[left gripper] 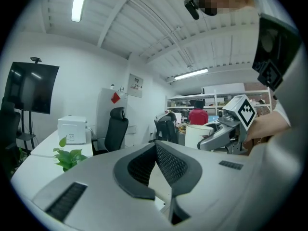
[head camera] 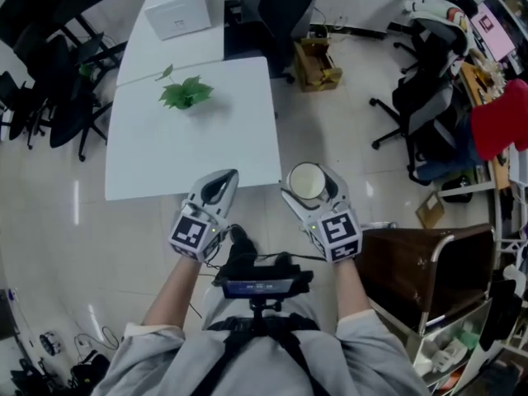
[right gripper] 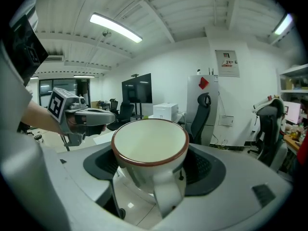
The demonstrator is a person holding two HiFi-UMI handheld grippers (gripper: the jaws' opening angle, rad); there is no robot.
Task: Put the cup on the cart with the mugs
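A white cup (head camera: 307, 181) with a brown rim sits upright between the jaws of my right gripper (head camera: 308, 190), which is shut on it. In the right gripper view the cup (right gripper: 150, 150) fills the middle, its handle pointing back at the camera, with the right gripper (right gripper: 151, 170) clamped on its sides. My left gripper (head camera: 224, 176) is held beside it to the left, shut and empty; its pads (left gripper: 166, 162) meet at the tips. A cart with a brown top (head camera: 412, 258) and a metal rail stands at the lower right. I see no mugs on its top.
A white table (head camera: 198, 139) with a green plant (head camera: 186, 94) lies just ahead, a second table with a white box (head camera: 177, 15) beyond it. Office chairs (head camera: 412, 106) stand at the right and left. A cardboard box (head camera: 317, 64) sits on the floor.
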